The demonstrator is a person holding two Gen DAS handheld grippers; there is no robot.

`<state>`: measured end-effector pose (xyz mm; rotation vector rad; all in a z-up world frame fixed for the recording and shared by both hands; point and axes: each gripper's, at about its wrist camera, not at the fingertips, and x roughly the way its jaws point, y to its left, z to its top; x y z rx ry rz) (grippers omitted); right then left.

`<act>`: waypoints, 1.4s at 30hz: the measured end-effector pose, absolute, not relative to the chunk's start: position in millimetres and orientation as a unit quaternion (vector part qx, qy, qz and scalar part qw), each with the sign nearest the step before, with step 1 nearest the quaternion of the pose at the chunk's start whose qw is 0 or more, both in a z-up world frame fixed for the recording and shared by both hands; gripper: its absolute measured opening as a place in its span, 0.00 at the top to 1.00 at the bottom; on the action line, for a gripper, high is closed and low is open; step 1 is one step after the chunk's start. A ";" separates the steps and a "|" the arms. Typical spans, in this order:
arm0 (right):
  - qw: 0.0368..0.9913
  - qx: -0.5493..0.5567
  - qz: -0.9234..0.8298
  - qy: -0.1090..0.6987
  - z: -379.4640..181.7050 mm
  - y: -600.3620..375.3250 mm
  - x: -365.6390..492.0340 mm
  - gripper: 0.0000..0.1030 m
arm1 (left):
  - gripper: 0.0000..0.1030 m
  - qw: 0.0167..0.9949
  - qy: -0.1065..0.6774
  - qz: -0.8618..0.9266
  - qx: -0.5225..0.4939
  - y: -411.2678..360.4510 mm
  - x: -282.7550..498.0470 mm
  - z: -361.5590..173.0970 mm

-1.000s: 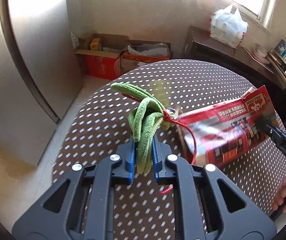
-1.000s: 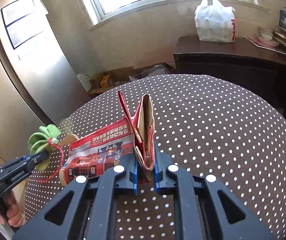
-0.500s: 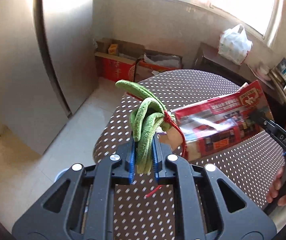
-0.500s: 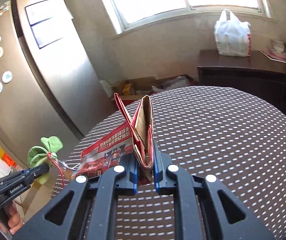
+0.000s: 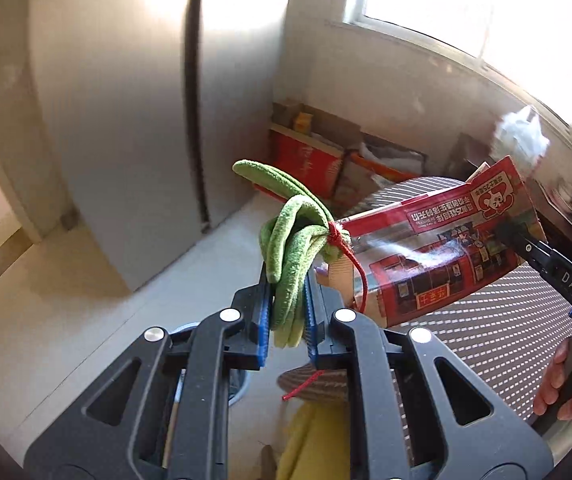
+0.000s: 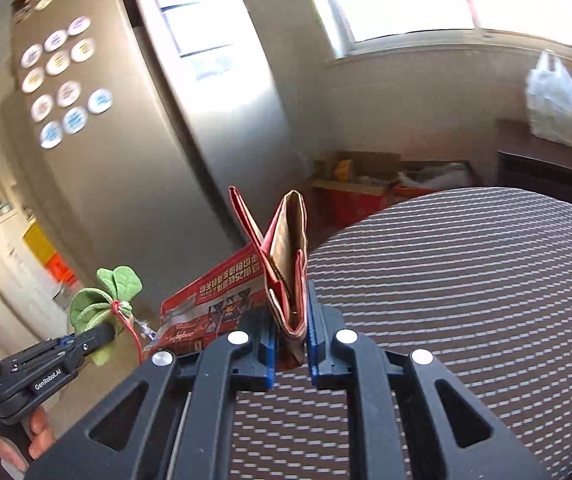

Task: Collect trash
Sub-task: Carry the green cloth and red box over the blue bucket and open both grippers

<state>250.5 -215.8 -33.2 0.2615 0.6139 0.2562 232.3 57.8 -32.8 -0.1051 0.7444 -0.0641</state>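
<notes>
One red carton [image 5: 442,248], one green bundle [image 5: 292,256] (red-tied), two grippers [image 5: 288,322] [image 6: 290,344], one table [image 6: 466,280].

The green loops [image 5: 290,248] are looking like soft, fuzzy cloth, matt and nappy, and a thin red string [image 5: 356,268] is binding them. The red box [image 5: 442,256] is showing glossy printed card outside, with a clear shiny film window catching glare, and raw brown corrugated cardboard on its flaps [image 6: 288,256]. The fridge [image 6: 189,128] is gleaming like brushed metal. The tablecloth [image 6: 466,300] is reading as matt dotted fabric. Both tools are looking like matt black plastic with bright metal screws, the left gripper [image 5: 288,312] and right gripper [image 6: 290,344] wearing ribbed blue pads.
</notes>
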 end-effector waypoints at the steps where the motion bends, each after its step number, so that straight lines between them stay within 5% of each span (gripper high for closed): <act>1: 0.936 0.126 0.131 0.302 -33.0 -209.3 251.1 0.88 | 0.86 0.930 0.363 -0.023 -0.054 67.7 229.3 -33.3; 21: 0.911 0.046 0.172 0.371 -80.7 -62.8 277.0 0.88 | 0.85 0.883 0.451 0.063 -0.113 181.3 240.0 -122.6; 25: 0.909 0.037 0.161 0.382 -90.4 -50.4 284.5 0.88 | 0.48 0.869 0.475 0.065 -0.124 190.3 255.4 -148.8; 42: 0.883 -0.060 0.165 0.434 -147.9 31.1 296.7 0.88 | 0.48 0.861 0.475 0.101 -0.152 240.1 227.9 -167.5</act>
